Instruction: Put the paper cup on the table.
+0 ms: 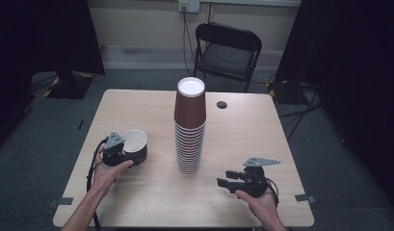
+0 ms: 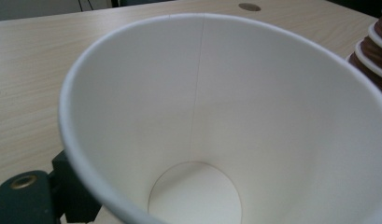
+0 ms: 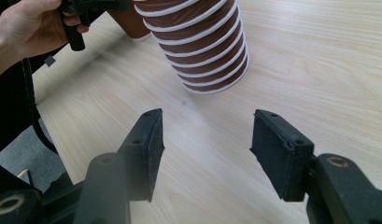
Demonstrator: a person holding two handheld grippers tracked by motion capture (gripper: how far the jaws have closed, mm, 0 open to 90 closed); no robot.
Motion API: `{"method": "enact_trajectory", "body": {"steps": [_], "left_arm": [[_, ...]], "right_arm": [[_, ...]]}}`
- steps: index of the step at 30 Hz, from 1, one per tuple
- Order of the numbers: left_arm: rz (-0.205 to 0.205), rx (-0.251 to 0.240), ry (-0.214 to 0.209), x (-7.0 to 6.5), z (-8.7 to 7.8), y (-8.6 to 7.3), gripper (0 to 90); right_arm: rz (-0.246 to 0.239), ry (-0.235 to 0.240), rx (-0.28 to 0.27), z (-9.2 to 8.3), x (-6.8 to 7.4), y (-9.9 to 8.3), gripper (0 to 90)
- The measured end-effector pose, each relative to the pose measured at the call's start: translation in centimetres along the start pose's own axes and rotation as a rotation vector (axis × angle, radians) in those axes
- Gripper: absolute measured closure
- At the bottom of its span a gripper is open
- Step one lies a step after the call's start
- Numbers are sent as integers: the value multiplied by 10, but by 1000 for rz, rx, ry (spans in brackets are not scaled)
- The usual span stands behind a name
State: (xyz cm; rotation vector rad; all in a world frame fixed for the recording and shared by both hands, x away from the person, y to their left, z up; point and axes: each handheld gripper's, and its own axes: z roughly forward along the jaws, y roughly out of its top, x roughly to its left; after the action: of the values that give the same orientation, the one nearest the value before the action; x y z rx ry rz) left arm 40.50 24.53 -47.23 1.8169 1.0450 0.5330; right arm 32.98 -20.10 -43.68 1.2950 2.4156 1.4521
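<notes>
A tall stack of brown paper cups (image 1: 190,126) stands upside down at the table's middle; its lower rims show in the right gripper view (image 3: 198,42) and at the right edge of the left gripper view (image 2: 373,51). My left gripper (image 1: 127,152) is shut on the wall of a single brown cup (image 1: 135,143), left of the stack, mouth up. That cup's white inside (image 2: 216,116) faces the left gripper view, with one jaw outside it at the bottom left. My right gripper (image 1: 228,183) (image 3: 205,149) hovers open near the front right, pointing at the stack's base, nothing between its pads.
The wooden table (image 1: 242,144) has a round cable hole (image 1: 222,104) behind the stack and tape marks (image 1: 303,197) at its front corners. A black folding chair (image 1: 228,48) stands beyond the far edge. The left hand (image 3: 30,23) appears in the right gripper view.
</notes>
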Motion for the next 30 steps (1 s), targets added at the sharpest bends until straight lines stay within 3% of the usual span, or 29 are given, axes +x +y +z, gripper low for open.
{"method": "enact_trajectory", "body": {"steps": [7, 11, 16, 17, 20, 23, 26, 30], "left_arm": [[11, 21, 12, 5, -8, -7, 120], [-34, 37, 23, 8, -12, -8, 121], [-35, 53, 28, 8, -18, -9, 122], [-20, 55, 31, 8, -19, -9, 122], [-44, 62, 27, 8, -18, -9, 120], [-12, 73, 40, 7, -18, -10, 127], [-31, 105, 41, 9, -18, -11, 140], [-22, 131, 46, 9, -22, -11, 146]], "right_arm": [[-2, 2, -4, -1, 0, 0, 438], [-3, 4, 2, 1, 0, 0, 437], [-3, 7, 1, 1, 1, 0, 437], [-2, 8, 0, 1, 1, 0, 437], [2, 8, 5, 2, 1, 0, 437], [-2, 11, 3, 2, 2, 0, 437], [0, 10, 1, 1, 2, 0, 437], [-2, 9, -1, 0, 0, -1, 439]]}}
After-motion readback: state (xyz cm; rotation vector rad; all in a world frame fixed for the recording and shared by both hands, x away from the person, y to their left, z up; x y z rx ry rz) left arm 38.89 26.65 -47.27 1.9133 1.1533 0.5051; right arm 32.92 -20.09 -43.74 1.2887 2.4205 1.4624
